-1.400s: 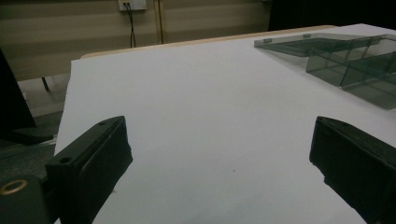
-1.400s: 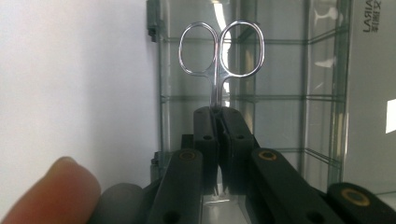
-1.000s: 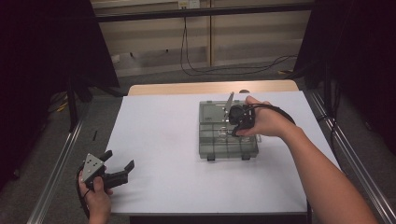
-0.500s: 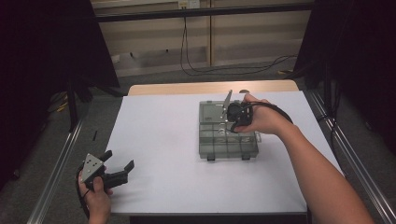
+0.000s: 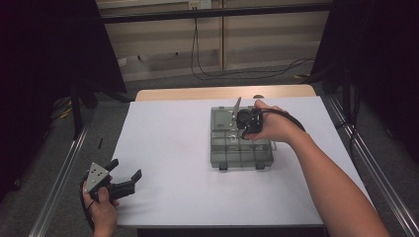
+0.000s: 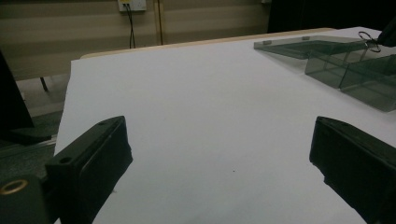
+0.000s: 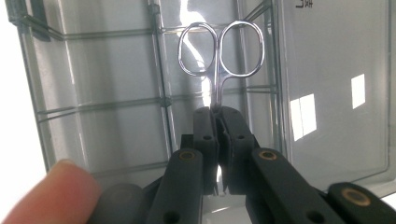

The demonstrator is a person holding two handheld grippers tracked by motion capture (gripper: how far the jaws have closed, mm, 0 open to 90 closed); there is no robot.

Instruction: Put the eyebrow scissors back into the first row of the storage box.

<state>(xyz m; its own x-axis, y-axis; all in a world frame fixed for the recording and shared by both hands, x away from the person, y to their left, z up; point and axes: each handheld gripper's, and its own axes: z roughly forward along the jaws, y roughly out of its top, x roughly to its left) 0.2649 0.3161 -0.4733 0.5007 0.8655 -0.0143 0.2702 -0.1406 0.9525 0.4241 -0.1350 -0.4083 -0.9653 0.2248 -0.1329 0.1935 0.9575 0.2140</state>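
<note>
Scissors [image 7: 218,51] are being gripped by the right gripper [image 7: 217,122] above the box [image 5: 240,157]; the left gripper [image 5: 114,178] fingers are being held open.

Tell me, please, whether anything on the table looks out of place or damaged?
Nothing stands out. The clear compartment box lies open and intact on the white table; the right tongs grip small scissors above it, and the left tongs sit open.
</note>
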